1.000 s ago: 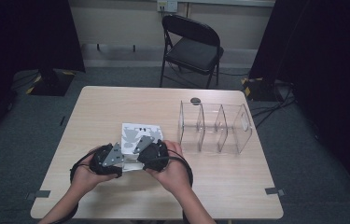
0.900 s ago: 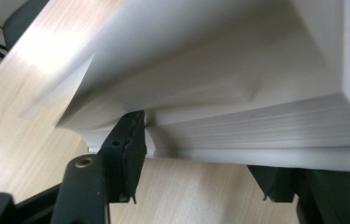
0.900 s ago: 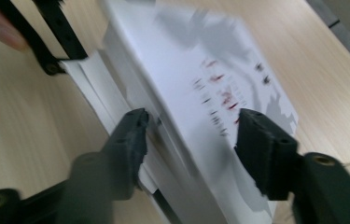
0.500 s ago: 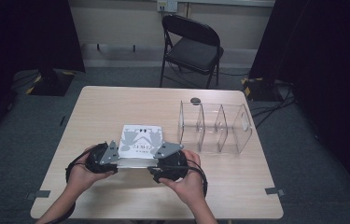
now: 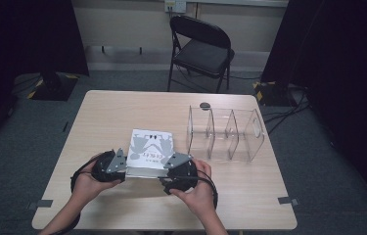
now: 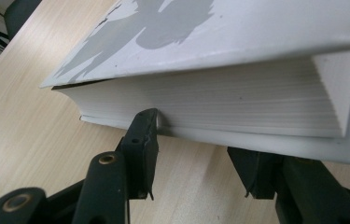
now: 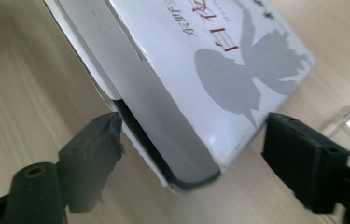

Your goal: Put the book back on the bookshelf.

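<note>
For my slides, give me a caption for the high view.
Two handheld grippers, left and right, flank a white book beside a clear divider rack.

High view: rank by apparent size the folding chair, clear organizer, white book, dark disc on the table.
1. Black folding metal chair, although it stands farthest from the camera.
2. Clear plastic three-compartment organizer.
3. White book with grey figures on its cover, partly hidden by the claws.
4. Small dark round disc, clearly the smallest.
</note>
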{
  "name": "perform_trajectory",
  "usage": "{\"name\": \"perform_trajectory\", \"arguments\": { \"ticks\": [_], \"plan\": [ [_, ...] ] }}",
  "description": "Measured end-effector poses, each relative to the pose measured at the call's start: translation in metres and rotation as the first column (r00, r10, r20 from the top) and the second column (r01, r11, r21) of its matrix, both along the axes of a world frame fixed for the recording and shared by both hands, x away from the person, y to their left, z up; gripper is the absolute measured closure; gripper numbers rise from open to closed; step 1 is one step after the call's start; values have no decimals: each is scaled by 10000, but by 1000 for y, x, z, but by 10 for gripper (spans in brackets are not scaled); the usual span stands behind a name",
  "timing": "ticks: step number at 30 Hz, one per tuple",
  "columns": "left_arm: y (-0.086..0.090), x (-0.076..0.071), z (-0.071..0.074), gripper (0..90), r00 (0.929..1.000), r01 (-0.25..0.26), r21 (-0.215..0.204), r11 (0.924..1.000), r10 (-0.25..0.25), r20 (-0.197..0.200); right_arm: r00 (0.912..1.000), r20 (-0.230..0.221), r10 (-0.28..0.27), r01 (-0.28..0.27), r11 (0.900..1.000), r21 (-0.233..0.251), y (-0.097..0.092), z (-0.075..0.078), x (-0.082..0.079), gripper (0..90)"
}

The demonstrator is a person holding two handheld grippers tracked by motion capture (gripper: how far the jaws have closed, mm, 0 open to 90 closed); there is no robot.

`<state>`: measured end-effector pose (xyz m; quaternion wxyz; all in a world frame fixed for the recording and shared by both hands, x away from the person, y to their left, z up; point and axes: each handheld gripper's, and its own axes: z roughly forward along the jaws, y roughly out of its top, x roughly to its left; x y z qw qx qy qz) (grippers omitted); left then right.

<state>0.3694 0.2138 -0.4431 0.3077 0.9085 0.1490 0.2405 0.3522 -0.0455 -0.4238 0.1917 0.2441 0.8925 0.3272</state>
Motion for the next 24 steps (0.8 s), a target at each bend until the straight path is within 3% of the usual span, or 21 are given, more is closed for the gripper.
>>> {"name": "perform_trajectory", "arguments": {
  "ticks": [8,14,17,19,24],
  "plan": [
    [2,2,-3,530,9998,-23,4,10000,23,-220,9998,184,33,-29,9997,-251,12,3,1,132],
    [2,2,-2,529,9996,2,6,10000,-2,-268,9999,104,-72,75,9995,-307,7,0,-3,141],
    [3,3,-3,529,9994,-28,-42,10000,26,-357,9995,-163,-260,259,9996,-92,0,-9,-6,170],
    [3,2,-3,530,9991,-56,7,10000,56,-428,9970,-710,-322,324,9995,8,-5,-18,-5,181],
    [1,2,-2,528,9991,11,33,10000,-9,-428,9951,-875,-458,478,9987,202,-9,-27,-4,200]
  ]
}}
